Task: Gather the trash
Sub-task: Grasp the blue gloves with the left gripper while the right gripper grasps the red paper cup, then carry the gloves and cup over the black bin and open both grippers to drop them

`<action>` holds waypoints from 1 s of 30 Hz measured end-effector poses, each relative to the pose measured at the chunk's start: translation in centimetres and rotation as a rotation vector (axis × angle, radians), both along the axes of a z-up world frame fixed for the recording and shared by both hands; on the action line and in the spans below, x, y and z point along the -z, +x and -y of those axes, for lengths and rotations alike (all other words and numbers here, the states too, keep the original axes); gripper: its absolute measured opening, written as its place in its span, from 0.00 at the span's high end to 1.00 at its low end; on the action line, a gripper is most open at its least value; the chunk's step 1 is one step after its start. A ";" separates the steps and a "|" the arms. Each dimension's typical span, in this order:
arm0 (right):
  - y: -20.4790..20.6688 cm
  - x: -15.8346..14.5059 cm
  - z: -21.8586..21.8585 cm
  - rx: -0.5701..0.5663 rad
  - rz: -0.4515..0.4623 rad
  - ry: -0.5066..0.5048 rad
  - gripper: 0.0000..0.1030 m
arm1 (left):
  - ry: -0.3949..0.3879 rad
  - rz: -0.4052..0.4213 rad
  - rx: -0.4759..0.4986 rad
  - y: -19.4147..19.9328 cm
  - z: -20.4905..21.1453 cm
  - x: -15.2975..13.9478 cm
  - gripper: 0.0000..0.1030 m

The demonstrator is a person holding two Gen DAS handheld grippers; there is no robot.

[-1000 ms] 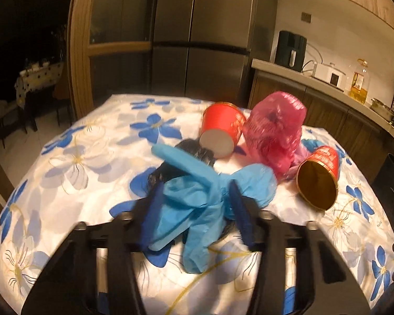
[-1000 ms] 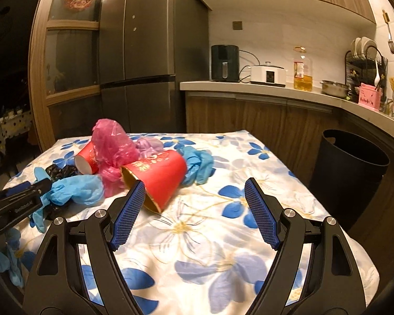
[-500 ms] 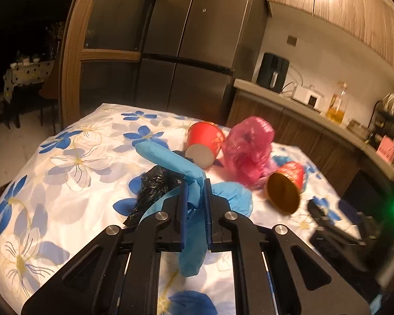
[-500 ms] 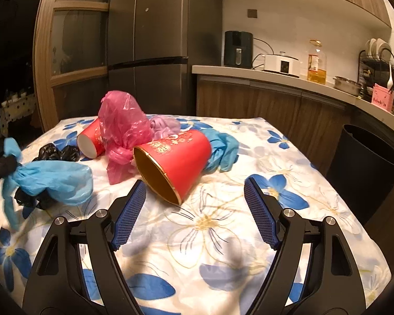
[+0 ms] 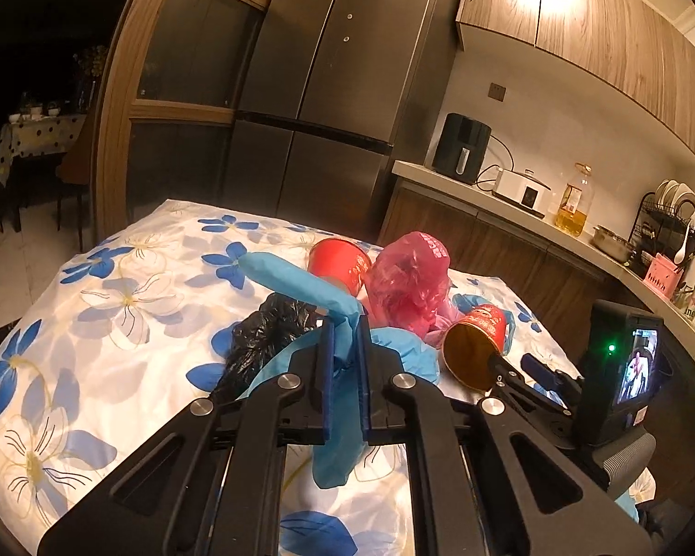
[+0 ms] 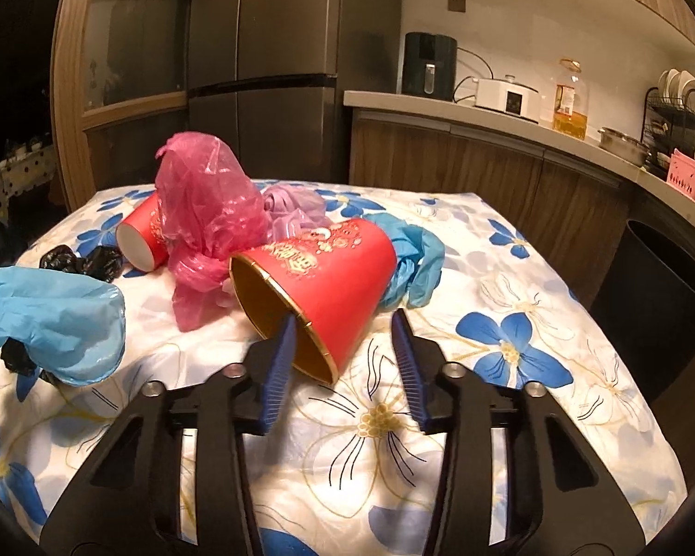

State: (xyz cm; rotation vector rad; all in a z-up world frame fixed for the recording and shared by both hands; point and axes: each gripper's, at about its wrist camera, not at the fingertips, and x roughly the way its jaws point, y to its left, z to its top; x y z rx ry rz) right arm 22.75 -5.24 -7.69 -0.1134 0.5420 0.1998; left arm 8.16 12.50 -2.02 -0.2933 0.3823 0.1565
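Floral tablecloth (image 6: 509, 278): left fingers (image 5: 345, 347) clamp blue glove (image 5: 301, 280); right view alone shows parted fingers (image 6: 343, 347) straddling red cup's (image 6: 319, 278) rim.

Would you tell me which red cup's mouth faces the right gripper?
The near red cup, gold inside, one finger entering its mouth; the far red cup shows its white base.

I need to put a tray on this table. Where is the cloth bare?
Bare: the right half of the tablecloth, between the lying red cup and the black bin, and the left stretch beyond the black bag. The centre pile is crowded.
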 end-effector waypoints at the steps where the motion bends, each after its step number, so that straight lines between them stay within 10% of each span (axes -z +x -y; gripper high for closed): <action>1: 0.0 0.0 0.1 0.006 -0.005 -0.003 0.74 | 0.001 -0.002 -0.001 0.0 0.1 0.0 0.92; 7: -0.1 0.1 1.3 0.033 -0.019 0.005 0.97 | 0.010 -0.006 0.010 0.1 0.7 0.0 0.92; 30: -4.9 -4.5 10.6 0.084 0.116 0.111 0.97 | 0.081 0.039 0.150 1.6 8.4 -2.0 0.93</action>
